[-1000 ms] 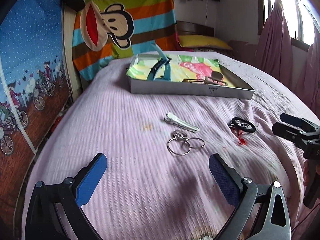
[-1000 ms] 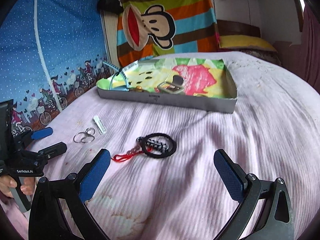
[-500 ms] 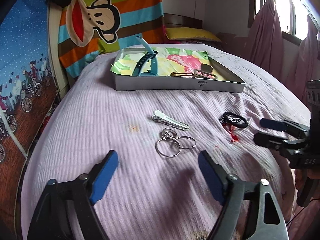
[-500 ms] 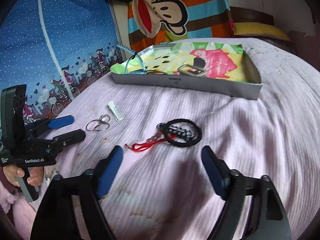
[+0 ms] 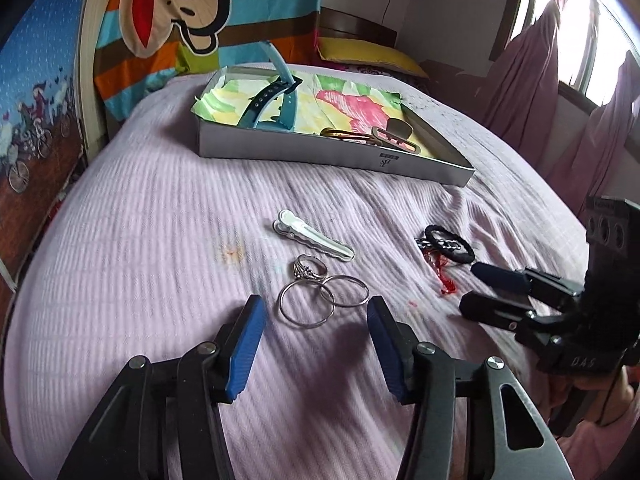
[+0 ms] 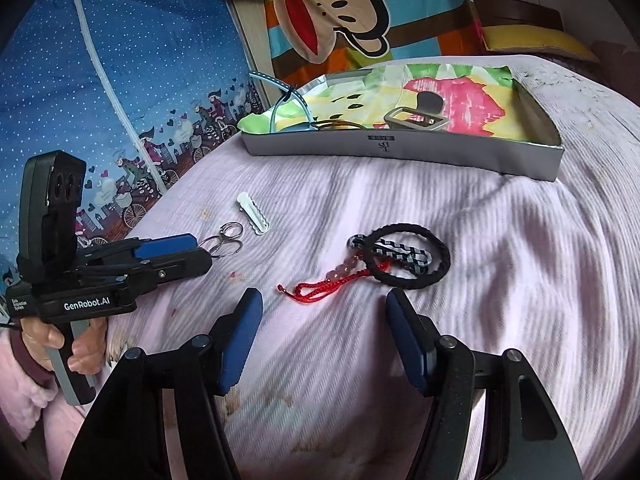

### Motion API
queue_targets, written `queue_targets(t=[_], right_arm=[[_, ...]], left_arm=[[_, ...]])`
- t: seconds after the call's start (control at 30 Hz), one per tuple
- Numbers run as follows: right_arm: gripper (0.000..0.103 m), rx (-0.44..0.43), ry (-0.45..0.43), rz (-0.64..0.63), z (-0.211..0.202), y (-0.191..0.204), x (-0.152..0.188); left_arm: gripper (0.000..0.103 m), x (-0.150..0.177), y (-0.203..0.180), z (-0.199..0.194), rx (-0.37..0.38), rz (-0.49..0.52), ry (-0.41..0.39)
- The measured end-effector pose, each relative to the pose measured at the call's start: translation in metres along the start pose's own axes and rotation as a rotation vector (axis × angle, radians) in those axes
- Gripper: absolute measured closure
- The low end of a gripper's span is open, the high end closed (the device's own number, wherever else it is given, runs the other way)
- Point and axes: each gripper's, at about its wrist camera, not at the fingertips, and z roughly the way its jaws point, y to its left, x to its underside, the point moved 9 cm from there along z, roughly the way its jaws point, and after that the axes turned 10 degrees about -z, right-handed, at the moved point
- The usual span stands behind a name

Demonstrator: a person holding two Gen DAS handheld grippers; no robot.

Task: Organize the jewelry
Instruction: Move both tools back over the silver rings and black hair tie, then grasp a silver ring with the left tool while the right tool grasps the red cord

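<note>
Both grippers moved in since 1 s ago. Left gripper (image 5: 316, 320) fingers spread, empty, just short of the silver rings (image 5: 320, 292); rings partly overlap, count unclear. Right gripper (image 6: 324, 320) fingers spread, empty, near the red cord (image 6: 316, 286) and black hair tie (image 6: 408, 258). White clip (image 5: 312, 234) beyond the rings. Open bed (image 5: 140, 240) up to the tray (image 5: 320, 152); tray contents partly hidden by its wall.
</note>
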Motion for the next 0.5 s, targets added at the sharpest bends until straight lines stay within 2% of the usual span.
queue_targets(t=[0.13, 0.23, 0.37, 0.5], right_arm=[[0.045, -0.002, -0.001, 0.006, 0.007, 0.001, -0.003], [0.055, 0.001, 0.003, 0.005, 0.013, 0.002, -0.005], [0.062, 0.006, 0.014, -0.007, 0.017, 0.005, -0.005], [0.072, 0.013, 0.026, -0.001, 0.019, 0.003, -0.004]], left_arm=[[0.058, -0.001, 0.001, 0.004, -0.005, -0.013, 0.011], [0.065, -0.001, 0.002, 0.007, -0.014, -0.015, 0.016], [0.075, -0.002, 0.003, 0.009, -0.008, -0.021, 0.024], [0.075, -0.001, 0.002, 0.01, -0.002, -0.021, 0.022]])
